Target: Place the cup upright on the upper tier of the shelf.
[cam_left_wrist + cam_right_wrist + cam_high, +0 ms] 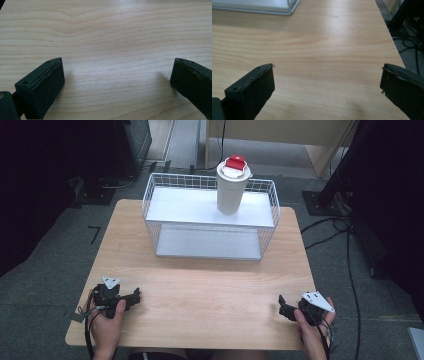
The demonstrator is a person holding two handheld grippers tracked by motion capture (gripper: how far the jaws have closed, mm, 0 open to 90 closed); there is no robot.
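A white tumbler (231,190) with a red flip lid stands upright on the upper shelf of a white wire rack (182,204) at the far side of the wooden table (210,280). My left gripper (135,296) rests near the front left edge, held by a hand, well short of the rack. In the left gripper view the left gripper (117,71) is open over bare wood. My right gripper (282,305) sits near the front right edge. Its jaws stand wide apart in the right gripper view, where the right gripper (328,76) holds nothing.
The rack's lower shelf (207,243) is bare, and its front corner (269,7) shows in the right gripper view. Cables (345,235) and dark stands lie on the floor to the right. Wood stretches between the grippers and the rack.
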